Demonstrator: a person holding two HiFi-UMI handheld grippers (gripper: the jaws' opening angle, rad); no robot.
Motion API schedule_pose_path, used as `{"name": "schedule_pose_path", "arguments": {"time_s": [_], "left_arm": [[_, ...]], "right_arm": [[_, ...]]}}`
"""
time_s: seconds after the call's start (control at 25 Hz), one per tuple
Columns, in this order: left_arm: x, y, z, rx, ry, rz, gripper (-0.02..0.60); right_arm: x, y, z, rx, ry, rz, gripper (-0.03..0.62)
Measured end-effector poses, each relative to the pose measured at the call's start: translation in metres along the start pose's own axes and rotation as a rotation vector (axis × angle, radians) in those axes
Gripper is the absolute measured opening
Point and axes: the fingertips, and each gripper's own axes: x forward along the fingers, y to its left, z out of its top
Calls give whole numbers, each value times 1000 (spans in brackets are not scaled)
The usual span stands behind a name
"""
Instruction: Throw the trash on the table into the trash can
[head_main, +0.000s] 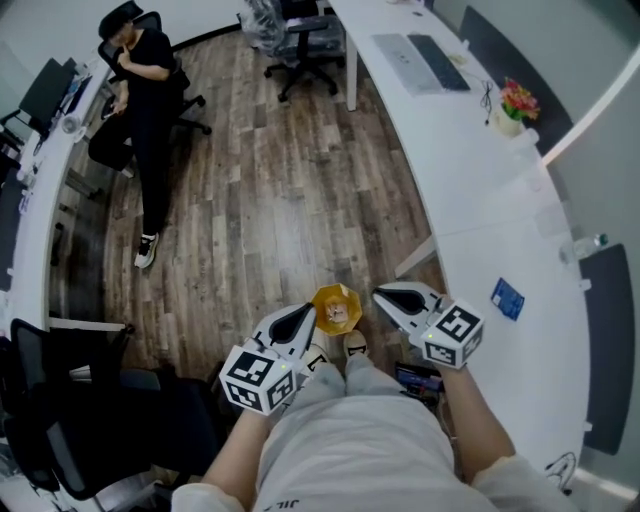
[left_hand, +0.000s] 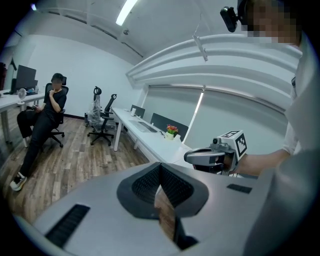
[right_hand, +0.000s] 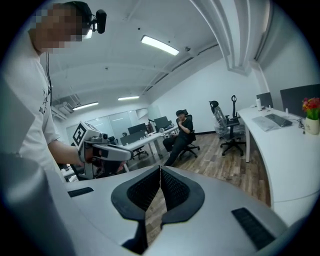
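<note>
The person holds the left gripper (head_main: 303, 316) and the right gripper (head_main: 388, 297) side by side in front of the body, a little apart, both pointing forward and slightly downward. The left forearm (head_main: 235, 455) and right forearm (head_main: 478, 420) reach out bare from short white sleeves (head_main: 205, 495). The left gripper's fingers (left_hand: 145, 186) meet at their tips with nothing between them, and the right gripper's fingers (right_hand: 176, 187) are likewise pressed together and empty.
</note>
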Motion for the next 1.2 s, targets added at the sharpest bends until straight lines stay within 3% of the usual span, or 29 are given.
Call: {"name": "schedule_pose_path", "arguments": {"time_s": [0.24, 0.48, 0.68, 0.92, 1.2], "left_arm": [[44, -34, -1, 47, 53, -153, 0], [98, -92, 6, 121, 102, -365, 0], [139, -142, 7, 168, 139, -465, 0], [165, -180, 1, 204, 175, -522, 0], [186, -196, 1, 222, 201, -522, 0]], "right_arm": [[-62, -33, -18, 24, -34, -204, 33], [-164, -62, -51, 95, -46, -510, 34], [-252, -86, -90, 164, -52, -716, 34], [-304, -109, -115, 203, -55, -824, 34], [-327, -142, -144, 221, 12, -910, 34]]}}
